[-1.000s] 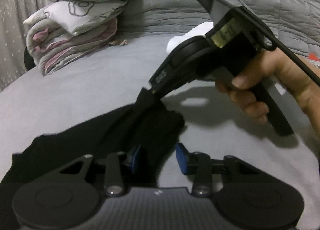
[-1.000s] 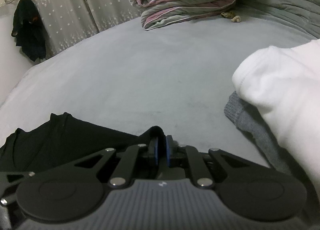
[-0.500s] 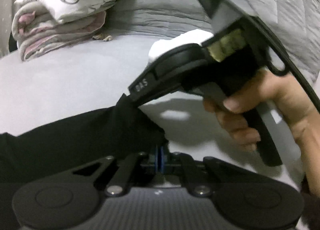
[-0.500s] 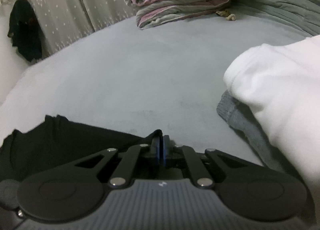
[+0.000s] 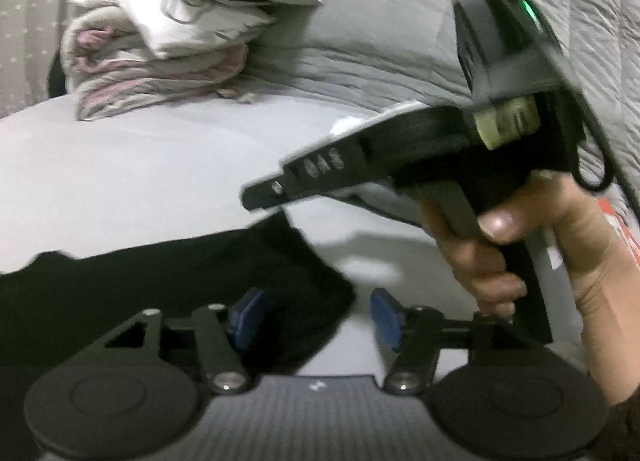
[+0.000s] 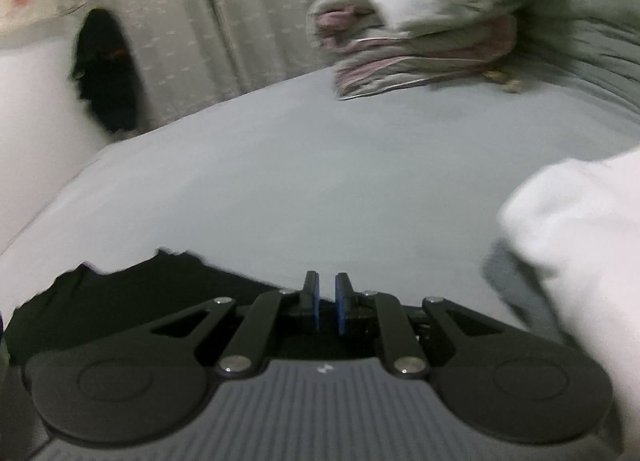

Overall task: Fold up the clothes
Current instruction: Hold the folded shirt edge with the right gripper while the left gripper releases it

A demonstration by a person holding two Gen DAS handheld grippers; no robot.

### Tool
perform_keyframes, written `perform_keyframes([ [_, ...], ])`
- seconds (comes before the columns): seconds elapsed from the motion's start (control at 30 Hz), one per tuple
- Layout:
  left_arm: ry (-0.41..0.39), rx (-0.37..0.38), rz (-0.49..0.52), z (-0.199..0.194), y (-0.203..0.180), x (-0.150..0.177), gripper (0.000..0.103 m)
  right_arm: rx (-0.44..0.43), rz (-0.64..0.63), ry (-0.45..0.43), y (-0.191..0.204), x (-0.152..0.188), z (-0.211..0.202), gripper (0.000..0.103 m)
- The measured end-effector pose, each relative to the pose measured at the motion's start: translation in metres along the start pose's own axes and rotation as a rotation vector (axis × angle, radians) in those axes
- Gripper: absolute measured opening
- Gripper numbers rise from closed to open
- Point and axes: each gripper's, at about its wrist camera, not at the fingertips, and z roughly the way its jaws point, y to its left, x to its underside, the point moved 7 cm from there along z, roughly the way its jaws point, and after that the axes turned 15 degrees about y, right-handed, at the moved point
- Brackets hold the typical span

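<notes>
Black and limp, the garment (image 5: 168, 281) lies flat on the smooth grey bedsheet (image 5: 140, 181) that I take as my landmark; its corner sits between the blue pads of my left gripper (image 5: 316, 317), whose jaws are opening off it. My right gripper (image 6: 327, 303) is opening too, nothing between its pads. At the sheet's far edge sits a folded pink-and-white quilt (image 5: 160, 57), a quilted grey blanket (image 5: 380, 33) beside it.

Our left gripper (image 5: 316, 317) is opening, its blue pads standing well apart. Our right gripper (image 6: 327, 303) is opening too, only a narrow gap between its pads, and our right hand (image 5: 516, 257) grasps its handle.
</notes>
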Motion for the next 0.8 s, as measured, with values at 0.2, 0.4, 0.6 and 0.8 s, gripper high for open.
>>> perform_keyframes([
  [0.2,-0.015,-0.079,-0.11,-0.024,0.035,0.024,0.07,0.051,-0.091,0.108,0.013,0.009,0.026,0.014],
  [0.4,0.005,-0.169,-0.229,-0.052,0.051,0.061,0.072,0.22,-0.118,0.18,0.009,0.016,0.036,0.02],
  [0.6,0.047,-0.242,-0.302,-0.101,0.044,0.109,0.075,0.395,-0.12,0.217,0.009,0.017,0.037,0.05],
  [0.8,0.078,-0.298,-0.374,-0.145,0.035,0.153,0.075,0.404,-0.038,0.211,0.01,0.022,0.013,0.05],
])
